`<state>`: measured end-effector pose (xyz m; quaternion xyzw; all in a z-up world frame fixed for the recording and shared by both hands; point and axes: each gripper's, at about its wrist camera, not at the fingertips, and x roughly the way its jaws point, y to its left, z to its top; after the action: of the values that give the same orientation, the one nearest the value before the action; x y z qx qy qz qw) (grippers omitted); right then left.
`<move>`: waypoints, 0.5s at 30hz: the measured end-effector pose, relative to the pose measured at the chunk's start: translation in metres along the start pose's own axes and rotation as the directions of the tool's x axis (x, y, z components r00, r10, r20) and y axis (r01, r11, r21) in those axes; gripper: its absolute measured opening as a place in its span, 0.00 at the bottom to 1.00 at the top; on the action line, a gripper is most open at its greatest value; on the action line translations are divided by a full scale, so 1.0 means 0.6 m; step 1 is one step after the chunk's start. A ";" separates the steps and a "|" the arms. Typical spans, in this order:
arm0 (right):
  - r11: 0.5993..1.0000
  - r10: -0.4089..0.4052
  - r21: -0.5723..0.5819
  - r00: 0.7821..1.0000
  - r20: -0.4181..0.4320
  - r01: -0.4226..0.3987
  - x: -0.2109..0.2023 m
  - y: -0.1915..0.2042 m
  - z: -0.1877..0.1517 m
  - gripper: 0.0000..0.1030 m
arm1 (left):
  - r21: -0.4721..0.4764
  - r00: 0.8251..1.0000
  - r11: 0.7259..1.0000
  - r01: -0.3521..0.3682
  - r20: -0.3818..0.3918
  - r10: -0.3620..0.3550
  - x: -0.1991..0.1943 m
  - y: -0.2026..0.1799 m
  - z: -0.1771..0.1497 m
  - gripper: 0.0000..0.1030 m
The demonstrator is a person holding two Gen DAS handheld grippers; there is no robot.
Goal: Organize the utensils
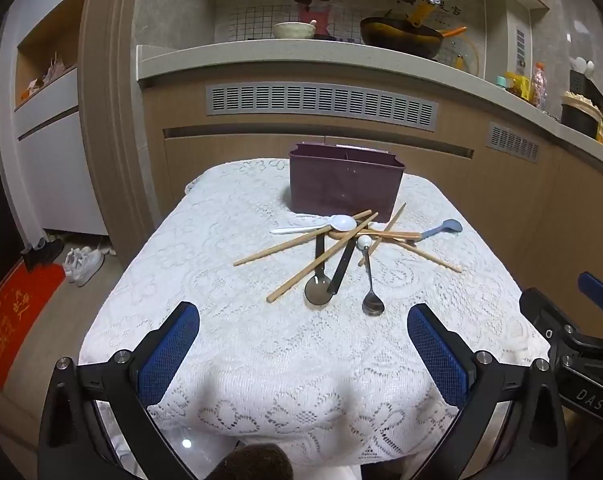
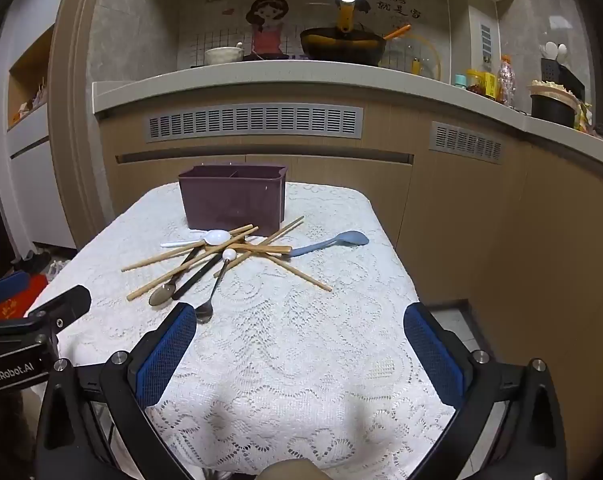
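While the utensils (image 1: 341, 252) lie tangled on the lace cloth (image 1: 221, 320) just before the purple holder (image 1: 343, 184), we keep the left gripper (image 1: 303, 344) and right gripper (image 2: 299, 344) spread wide and empty, presumably ready to pick.

A dark purple rectangular utensil holder (image 1: 345, 184) stands upright at the far end of the table, its inside divided into compartments. Just in front of it lies a tangled pile: wooden chopsticks (image 1: 321, 256) crossing a white plastic spoon (image 1: 341, 223), a blue-ended spoon (image 1: 447, 227), and two metal spoons (image 1: 371, 300).
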<state>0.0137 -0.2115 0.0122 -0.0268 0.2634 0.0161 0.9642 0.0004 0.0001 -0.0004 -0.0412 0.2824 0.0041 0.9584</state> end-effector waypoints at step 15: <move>1.000 0.025 0.001 0.999 -0.024 -0.025 0.000 -0.001 -0.001 1.00 | 0.043 1.000 0.999 -0.005 -0.016 0.006 -0.006 -0.019 -0.010 1.00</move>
<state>0.0136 -0.2122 0.0117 -0.0234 0.2755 0.0280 0.9606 -0.0055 -0.0115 -0.0024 -0.0198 0.2905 0.0004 0.9567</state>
